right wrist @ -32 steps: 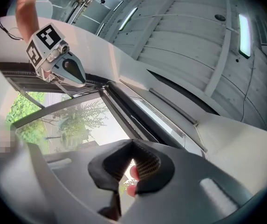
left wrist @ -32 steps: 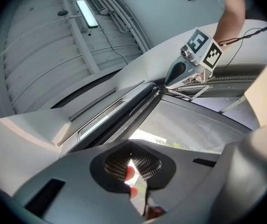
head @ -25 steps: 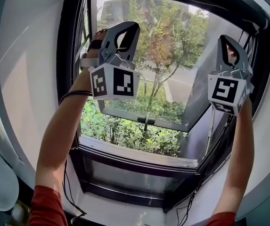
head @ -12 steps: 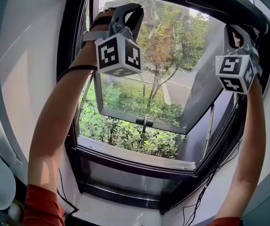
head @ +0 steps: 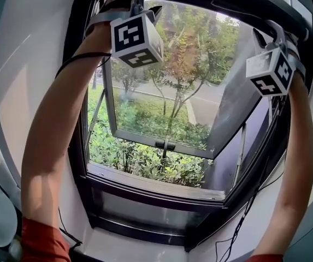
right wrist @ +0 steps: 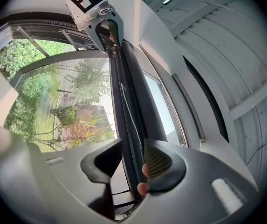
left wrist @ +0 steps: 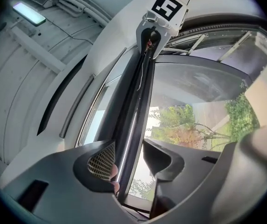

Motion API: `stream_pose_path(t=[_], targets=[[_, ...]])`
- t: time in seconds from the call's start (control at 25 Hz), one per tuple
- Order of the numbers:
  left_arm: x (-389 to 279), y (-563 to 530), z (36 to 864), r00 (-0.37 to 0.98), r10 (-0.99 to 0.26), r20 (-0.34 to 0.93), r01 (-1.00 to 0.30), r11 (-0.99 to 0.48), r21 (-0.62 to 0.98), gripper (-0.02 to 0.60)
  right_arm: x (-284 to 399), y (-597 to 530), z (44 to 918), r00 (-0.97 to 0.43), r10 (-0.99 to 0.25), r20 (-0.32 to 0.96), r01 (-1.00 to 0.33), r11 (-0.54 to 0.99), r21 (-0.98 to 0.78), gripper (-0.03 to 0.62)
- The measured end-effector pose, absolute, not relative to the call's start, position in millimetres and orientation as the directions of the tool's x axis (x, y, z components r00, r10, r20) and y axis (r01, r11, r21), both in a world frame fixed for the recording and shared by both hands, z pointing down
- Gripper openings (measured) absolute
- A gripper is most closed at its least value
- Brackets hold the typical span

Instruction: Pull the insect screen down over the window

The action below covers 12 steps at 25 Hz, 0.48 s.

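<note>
Raised to the window's (head: 156, 182) top edge, left claw (left wrist: 127, 146) and right claw (right wrist: 132, 146) have just opened. Each straddles the screen bar (left wrist: 135, 101), unclamped. Close both squarely, then pull down evenly.

The left hand-held gripper (left wrist: 129, 153) and right hand-held gripper (right wrist: 134, 158) are grey, and their pads (left wrist: 100, 160) are a gold-on-black mesh. Their jaws have just been opening, with the black insect screen bar (left wrist: 132, 120) between them. Each marker cube (head: 137, 37) is white with black squares. Beyond the jaws are the black window frame (head: 145, 192) and green foliage (head: 140, 157). The sleeves (head: 44, 239) are red.
</note>
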<state>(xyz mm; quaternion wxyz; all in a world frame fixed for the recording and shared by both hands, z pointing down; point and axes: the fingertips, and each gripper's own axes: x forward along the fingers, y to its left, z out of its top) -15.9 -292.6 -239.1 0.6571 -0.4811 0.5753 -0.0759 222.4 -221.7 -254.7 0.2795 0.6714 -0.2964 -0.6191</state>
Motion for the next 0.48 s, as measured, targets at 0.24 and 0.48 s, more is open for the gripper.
stream_pose_path(t=[0.24, 0.48], targets=[[-21.7, -301.9, -258.4, 0.295, -0.677, -0.674, -0.424, 0.540, -0.727, 0.190, 225.0, -229.9, -260.8, 0.070, -0.749, -0.658, -0.017, -0.661, 0.750, 0.187], [-25.7, -326.5, -267.7, 0.255, -0.718, -0.647, -0.358, 0.552, -0.753, 0.212, 237.1, -239.6, -272.0, 0.104, -0.746, -0.657, -0.007, -0.662, 0.750, 0.198]])
